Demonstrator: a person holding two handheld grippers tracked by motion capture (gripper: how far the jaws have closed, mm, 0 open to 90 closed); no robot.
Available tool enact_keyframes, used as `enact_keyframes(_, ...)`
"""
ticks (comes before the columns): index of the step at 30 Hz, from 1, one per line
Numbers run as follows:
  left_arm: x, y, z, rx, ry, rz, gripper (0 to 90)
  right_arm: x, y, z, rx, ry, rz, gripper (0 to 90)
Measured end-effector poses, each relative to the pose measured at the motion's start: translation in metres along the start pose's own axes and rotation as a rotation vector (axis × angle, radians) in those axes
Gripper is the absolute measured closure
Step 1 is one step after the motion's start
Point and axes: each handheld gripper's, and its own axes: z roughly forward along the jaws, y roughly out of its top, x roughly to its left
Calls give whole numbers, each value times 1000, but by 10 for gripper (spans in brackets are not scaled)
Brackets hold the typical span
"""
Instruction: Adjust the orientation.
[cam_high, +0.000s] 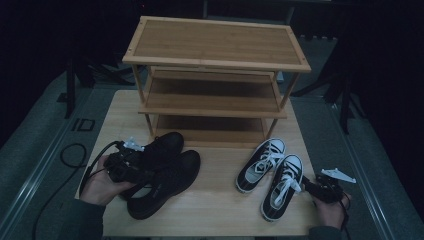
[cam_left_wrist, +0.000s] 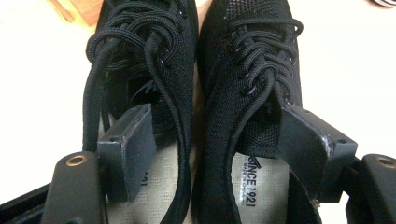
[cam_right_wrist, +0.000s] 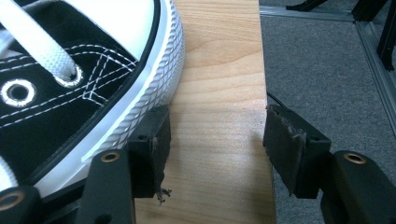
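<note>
2 black mesh shoes (cam_high: 160, 172) carry black laces and pale grey insoles printed in black. 2 black canvas sneakers (cam_high: 272, 172) have white laces, white stitching and white ribbed rubber soles. The 3-tier bamboo rack (cam_high: 215, 80) and table (cam_high: 215, 205) are light tan wood.

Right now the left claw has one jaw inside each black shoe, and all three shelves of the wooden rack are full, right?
Not quite. The rack's shelves are bare in the high view. The left claw does have one jaw in each of the black shoes.

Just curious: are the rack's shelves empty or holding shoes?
Empty. The rack holds nothing; both pairs, black and black-and-white, sit on the table.
</note>
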Motion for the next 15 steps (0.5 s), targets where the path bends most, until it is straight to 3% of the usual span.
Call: enact_keyframes(15,10,0,12,24,-26,7,418,0,0,0,0,-1,-2,411)
